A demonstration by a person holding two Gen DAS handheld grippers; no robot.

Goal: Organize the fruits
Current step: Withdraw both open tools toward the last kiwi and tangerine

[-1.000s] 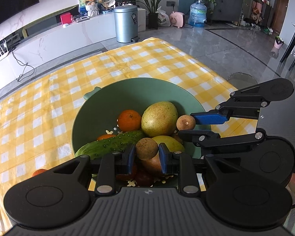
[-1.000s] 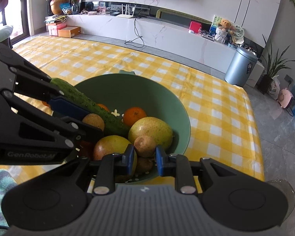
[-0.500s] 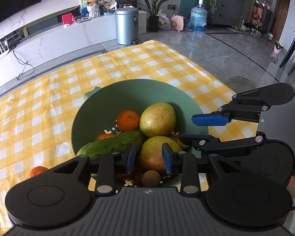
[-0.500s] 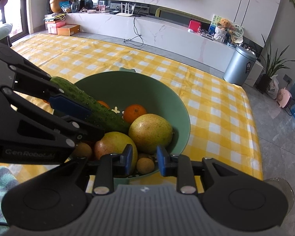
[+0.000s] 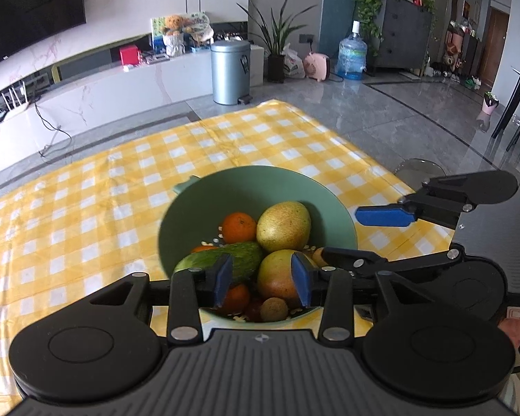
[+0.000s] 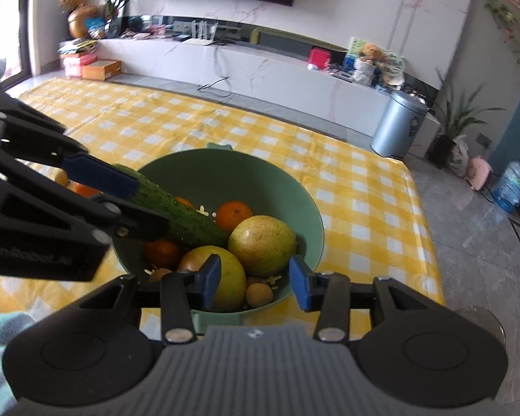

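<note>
Left wrist view: left gripper [image 5: 261,279] hovers over the near rim of the green bowl [image 5: 343,223]. Jaws are opening, blue pads apart at a moderate gap, nothing pressed between them. Seen through the gap: a reddish-yellow mango [image 5: 277,275] and, lower, a small brown round fruit [image 5: 274,309] lying at the near edge of the bowl beside a dark red fruit [image 5: 252,308]. Bowl also holds a cucumber [image 5: 222,261] lying across the left side, a tangerine [image 5: 239,227] toward the back, a second yellow-green mango [image 5: 283,225] just right of it, and another tangerine [image 5: 237,298] under the cucumber. Bowl sits on the yellow checked tablecloth [image 5: 86,208]. Right gripper [image 5: 384,239] enters from the right, upper blue pad above the cloth beside the bowl, lower finger over the bowl's right rim.

Right wrist view: right gripper [image 6: 254,286] is over the near rim of the same bowl [image 6: 308,208]. Jaws opening, moderate gap, pads clear of everything. Between and below them: the reddish-yellow mango [image 6: 225,277] against the left pad's line of sight and a small brown fruit [image 6: 259,294] in the bowl bottom; a second small brown fruit [image 6: 159,274] lies left. Left gripper [image 6: 128,204] crosses from the left, over the cucumber [image 6: 187,216]; contact cannot be told. An orange fruit [image 6: 85,190] lies on the cloth outside the bowl, partly hidden.
</note>
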